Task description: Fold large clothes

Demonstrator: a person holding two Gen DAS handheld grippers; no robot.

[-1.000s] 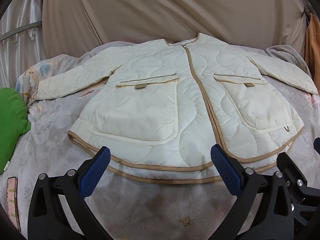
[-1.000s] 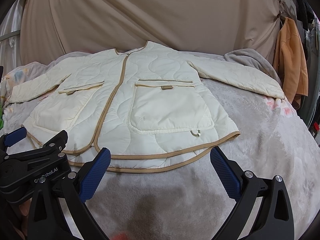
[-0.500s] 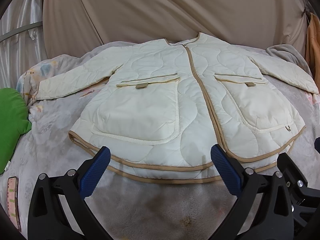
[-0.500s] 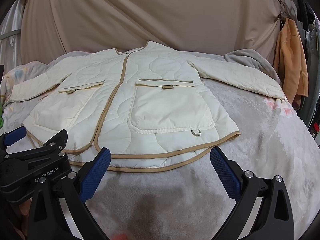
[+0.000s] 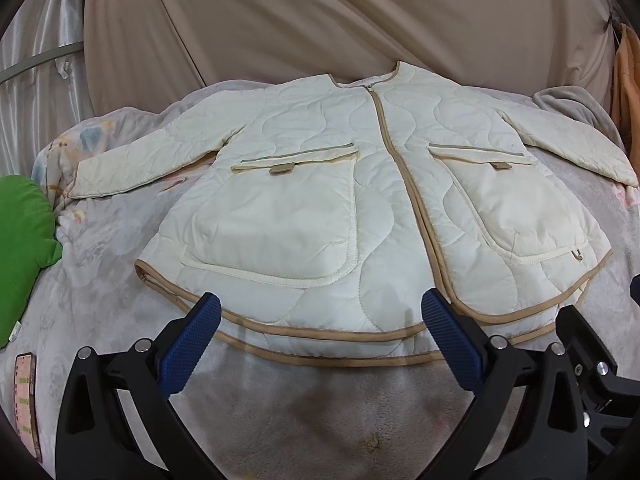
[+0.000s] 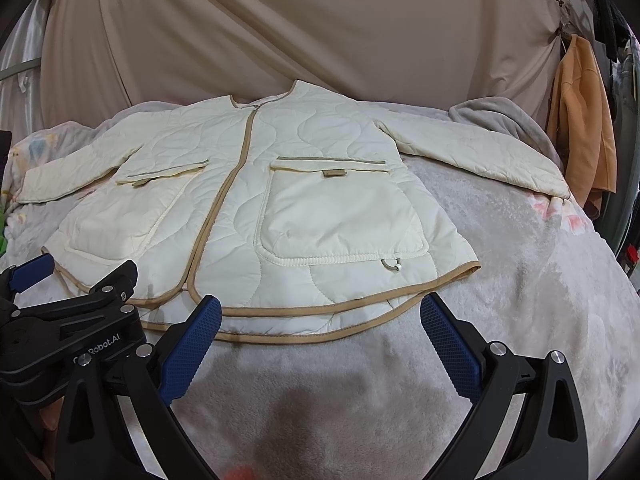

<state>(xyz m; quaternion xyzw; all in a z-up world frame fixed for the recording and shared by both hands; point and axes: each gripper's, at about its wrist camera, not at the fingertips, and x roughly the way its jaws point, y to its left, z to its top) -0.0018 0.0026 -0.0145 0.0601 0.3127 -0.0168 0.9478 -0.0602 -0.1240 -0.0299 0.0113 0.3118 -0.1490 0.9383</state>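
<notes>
A cream quilted jacket with tan trim lies front up and spread flat on the bed, both sleeves out to the sides, its hem toward me. My left gripper hovers open just short of the hem's middle, nothing between its blue pads. My right gripper is open too, in front of the hem's right half. The left gripper's black body shows at the left of the right wrist view.
A grey plush blanket covers the bed. A green cushion and a phone lie at the left edge. An orange garment hangs at the right. A beige curtain backs the bed.
Both grippers have eased slightly back or upward; the jacket sits a little lower in view. Nothing was grasped and the jaws stayed open.
</notes>
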